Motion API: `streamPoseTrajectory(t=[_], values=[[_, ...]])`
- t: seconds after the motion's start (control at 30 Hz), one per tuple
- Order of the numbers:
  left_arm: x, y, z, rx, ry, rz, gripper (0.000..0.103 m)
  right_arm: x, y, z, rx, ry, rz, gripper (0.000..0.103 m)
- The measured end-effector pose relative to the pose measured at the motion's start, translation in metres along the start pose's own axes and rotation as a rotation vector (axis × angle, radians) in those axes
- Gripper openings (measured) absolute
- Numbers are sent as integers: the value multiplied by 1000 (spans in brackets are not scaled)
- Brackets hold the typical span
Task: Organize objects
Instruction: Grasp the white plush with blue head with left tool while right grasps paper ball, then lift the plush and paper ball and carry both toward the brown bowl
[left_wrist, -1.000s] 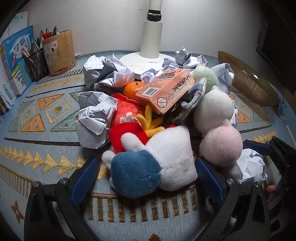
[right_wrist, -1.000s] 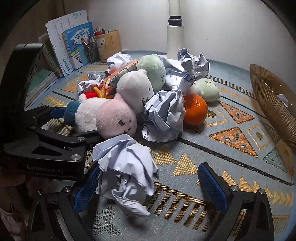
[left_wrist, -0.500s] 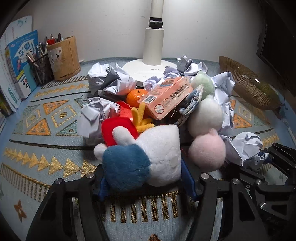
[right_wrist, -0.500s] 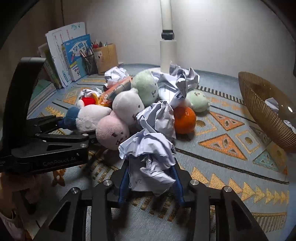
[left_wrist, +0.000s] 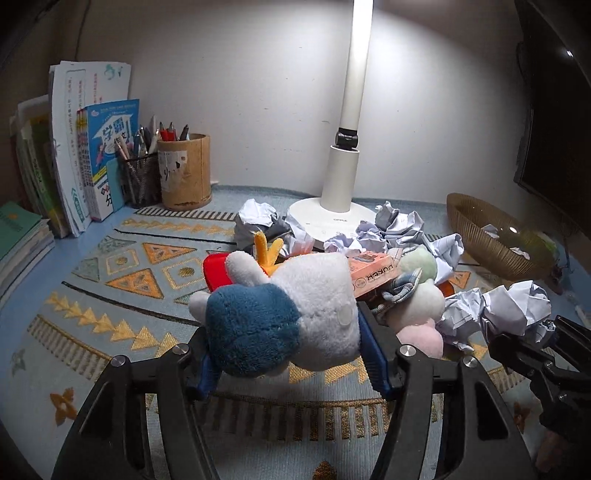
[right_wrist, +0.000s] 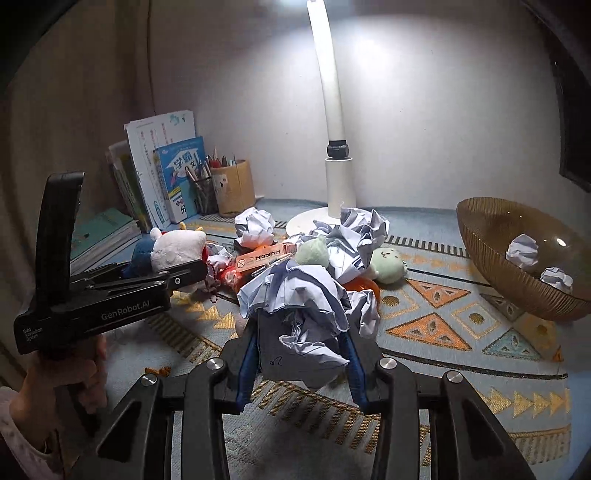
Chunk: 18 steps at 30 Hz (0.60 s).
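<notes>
Left wrist view: left gripper (left_wrist: 286, 354) clamping a fuzzy white plush toy (left_wrist: 295, 306) with a dark blue patch, blue ribbed pads pressing into its soft sides and holding it clear of the woven, triangle-patterned mat (left_wrist: 110, 295) covering the desk. Lying just behind the plush: a red block (left_wrist: 216, 271) with yellow chenille prongs, a salmon cardboard poker box (left_wrist: 373, 275) tilting on the heap, a grey-blue knitted piece (left_wrist: 402, 290), and round pastel plush balls in green (left_wrist: 419, 260), cream (left_wrist: 424, 301) and pink (left_wrist: 423, 338). Crowding around the smooth white lamp base (left_wrist: 332, 221): several wads of crumpled paper. Standing against the wall at the far left: a cylindrical cardboard pen holder (left_wrist: 184, 171), a black mesh cup of pens (left_wrist: 140, 177), and upright workbooks (left_wrist: 107, 162).

Right wrist view: right gripper (right_wrist: 299, 369) squeezing a creased, angular crumpled paper ball (right_wrist: 295, 317), white with bluish shadowed folds, holding it above the mat. Sitting well apart on the right: a ribbed, translucent amber bowl (right_wrist: 491, 258) containing two small paper wads (right_wrist: 522, 251). Poking out behind the held paper: an orange fruit (right_wrist: 364, 284), partly hidden. Resting nearby: a pale green plush (right_wrist: 388, 264) with a stitched face.
</notes>
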<state>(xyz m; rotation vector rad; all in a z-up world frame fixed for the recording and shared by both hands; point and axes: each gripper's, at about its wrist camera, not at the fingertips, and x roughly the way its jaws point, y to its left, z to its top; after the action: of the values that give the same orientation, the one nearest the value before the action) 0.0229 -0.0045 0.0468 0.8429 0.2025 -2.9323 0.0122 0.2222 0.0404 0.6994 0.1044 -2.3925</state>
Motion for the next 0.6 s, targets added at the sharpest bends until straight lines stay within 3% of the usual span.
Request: streamPoseTrajectory(t=[0.27,0.6], values=[[-3,-2,0,3,-19,1,60,-20,-3,-2,8,-101,120,41],[-7,-3,-2,6,-35,1,61,-21,-24,-3,120,-117,188,41]])
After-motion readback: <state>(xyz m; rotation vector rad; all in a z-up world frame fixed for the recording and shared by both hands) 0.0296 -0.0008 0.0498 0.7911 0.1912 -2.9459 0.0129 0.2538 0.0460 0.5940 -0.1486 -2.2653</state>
